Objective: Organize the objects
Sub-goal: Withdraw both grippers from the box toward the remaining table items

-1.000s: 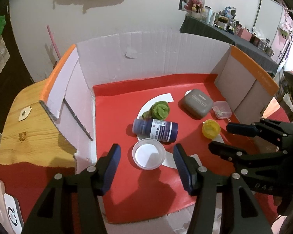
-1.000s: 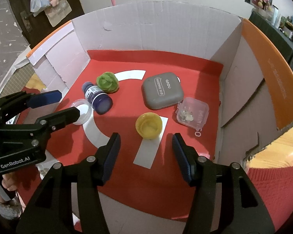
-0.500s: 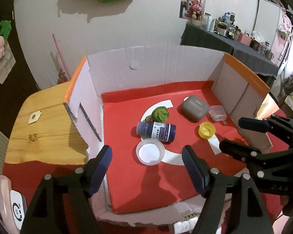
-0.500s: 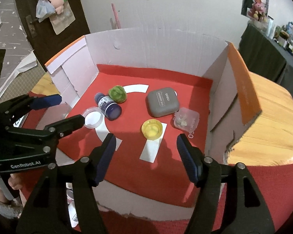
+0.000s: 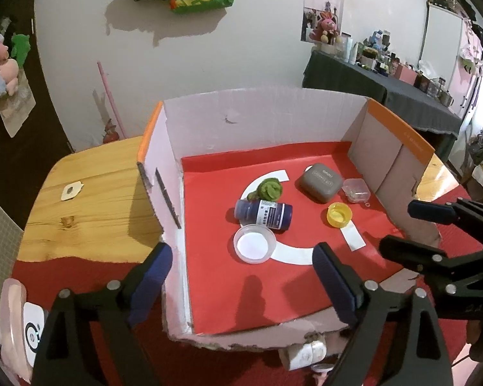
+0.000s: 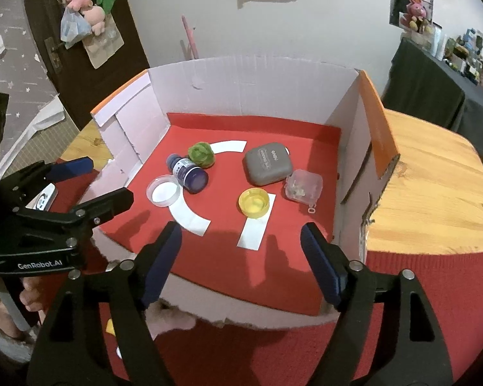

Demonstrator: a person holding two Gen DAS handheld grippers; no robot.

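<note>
On the red floor of an open cardboard box [image 5: 260, 122] [image 6: 251, 87] lie a clear round lid [image 5: 255, 245] [image 6: 163, 190], a dark blue bottle on its side [image 5: 263, 213] [image 6: 187, 173], a green fuzzy ball [image 5: 269, 188] [image 6: 201, 154], a grey case [image 5: 320, 182] [image 6: 267, 163], a yellow cap [image 5: 339, 214] [image 6: 253, 202] and a small clear plastic box [image 5: 356, 189] [image 6: 304, 185]. My left gripper [image 5: 243, 268] [image 6: 108, 181] hangs over the box's front left, jaws opening, nothing between them. My right gripper [image 6: 241, 244] [image 5: 404, 226] hangs over the front right, jaws opening and empty.
The box stands on a wooden table [image 5: 90, 199] [image 6: 434, 186] partly covered with red cloth [image 6: 434, 289]. White paper strips [image 5: 293, 252] [image 6: 255, 225] lie on the box floor. A white device [image 5: 32, 325] sits at the near left. A dark cluttered side table [image 5: 386, 80] stands at the back right.
Both grippers have drawn back and up from the box, and their jaws have spread wider. The clear lid and the yellow cap stay on the red floor, farther from the fingers.
</note>
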